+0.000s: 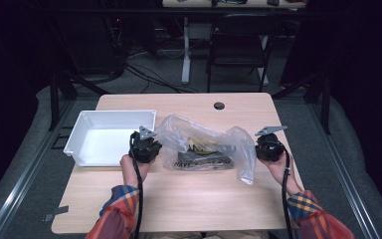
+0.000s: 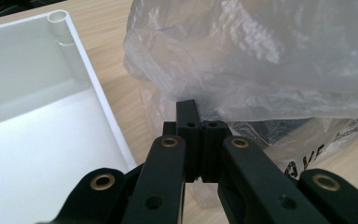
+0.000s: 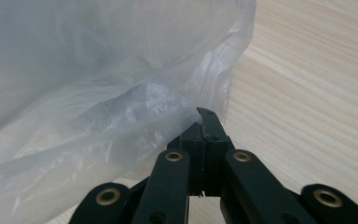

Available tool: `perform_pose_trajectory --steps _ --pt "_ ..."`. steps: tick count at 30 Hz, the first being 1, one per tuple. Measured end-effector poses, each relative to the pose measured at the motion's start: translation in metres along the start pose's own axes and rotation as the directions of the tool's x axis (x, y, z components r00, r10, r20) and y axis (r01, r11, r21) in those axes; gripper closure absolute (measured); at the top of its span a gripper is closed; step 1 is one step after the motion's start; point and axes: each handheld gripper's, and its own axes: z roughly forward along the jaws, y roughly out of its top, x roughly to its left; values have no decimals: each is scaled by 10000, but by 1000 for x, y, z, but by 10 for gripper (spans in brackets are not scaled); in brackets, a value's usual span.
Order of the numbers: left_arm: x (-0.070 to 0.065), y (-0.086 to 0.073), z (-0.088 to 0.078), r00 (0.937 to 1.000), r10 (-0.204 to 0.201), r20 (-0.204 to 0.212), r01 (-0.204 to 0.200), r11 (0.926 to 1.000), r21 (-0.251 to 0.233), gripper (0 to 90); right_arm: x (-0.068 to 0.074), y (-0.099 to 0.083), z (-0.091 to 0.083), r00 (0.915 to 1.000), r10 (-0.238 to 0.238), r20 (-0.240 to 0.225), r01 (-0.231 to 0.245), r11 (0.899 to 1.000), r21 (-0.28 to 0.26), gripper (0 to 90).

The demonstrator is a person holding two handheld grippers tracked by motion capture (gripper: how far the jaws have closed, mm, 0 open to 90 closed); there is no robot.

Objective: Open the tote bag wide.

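Both claws are clamped tight on the same clear plastic bag, one at each end. In the left gripper view, the left gripper has its black jaws pressed together with no gap between them, and a fold of the bag's thin film is pinched at the tips. The white tray lies just beside that gripper, its rim running close along the bag's edge. In the right gripper view, the right gripper likewise has its jaws fully together, with a crumpled corner of the film caught between the tips, above the wooden table.

From the high view, the left gripper sits at the bag's left end, next to the tray, and the right gripper sits at the bag's right end. The bag is stretched between them near the middle of the table, puffed up on top, with its bottom resting on the wood. Dark and yellowish contents with printed lettering show through the film; what they are cannot be told.
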Motion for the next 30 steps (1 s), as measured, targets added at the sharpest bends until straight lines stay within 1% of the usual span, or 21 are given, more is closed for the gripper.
perform_pose_trajectory --steps 2,4,6,8,10,12,14,16,19,20,21,22,23,24,25,26,27,28,29,30 --pt "0 0 1 10000 -9 43 9 10000 45 897 -3 -2 3 10000 31 15 -31 9998 190 900" --pt "0 -1 2 9999 -45 105 44 10000 63 897 -4 -3 4 10000 57 3 -57 9998 205 900" --pt "-1 -1 3 10000 37 73 -38 9999 141 897 -5 -4 5 9999 104 -50 -103 9996 282 900" --pt "-2 -1 4 9999 112 74 -114 9995 279 897 -6 -5 6 10000 33 -12 -32 9990 447 900" --pt "-2 -1 4 9998 158 143 -164 9991 397 897 -6 -6 7 10000 20 -61 -17 9986 537 900" --pt "-2 -1 5 9998 160 148 -166 9990 410 897 -6 -7 8 10000 10 -40 -8 9984 568 900" --pt "-4 -2 6 9995 257 163 -265 9984 499 897 -6 -8 9 10000 -3 -71 9 9974 723 900" --pt "-4 -2 6 9993 319 186 -329 9978 578 897 -7 -8 9 10000 -23 -56 27 9970 768 900" --pt "-6 -3 7 9991 379 170 -388 9976 573 897 -7 -10 9 9999 28 -143 -16 9966 820 900" --pt "-6 -3 7 9991 425 93 -429 9976 549 897 -8 -9 8 10000 -33 -87 40 9960 888 862" --pt "-6 -3 7 9990 436 86 -440 9975 547 897 -8 -9 8 10000 -33 -87 40 9960 888 862" --pt "-6 -3 7 9990 436 121 -442 9973 589 897 -8 -9 6 10000 -87 -36 90 9959 897 827" --pt "-6 -3 7 9990 419 142 -426 9973 596 897 -9 -8 4 9998 -106 -152 119 9962 859 789" --pt "-5 -3 7 9990 425 136 -432 9974 576 896 -10 -8 0 9998 -155 -117 164 9962 860 747" --pt "-6 -3 7 9989 457 113 -463 9973 574 896 -13 -6 -8 9996 -182 -223 199 9967 781 693" --pt "-6 -3 7 9989 457 113 -463 9973 574 896 -13 -6 -8 9996 -182 -223 199 9967 781 693" --pt "-6 -3 7 9988 485 98 -490 9971 580 896 -14 -5 -12 9994 -201 -276 221 9969 760 674" --pt "-6 -3 7 9987 504 97 -509 9969 597 896 -15 -4 -18 9995 -138 -283 156 9978 646 647" --pt "-6 -3 8 9986 525 104 -531 9967 618 895 -18 -3 -28 9993 -125 -364 147 9979 628 617" --pt "-6 -3 8 9985 531 110 -537 9966 628 895 -18 -3 -28 9993 -125 -364 147 9979 628 617"
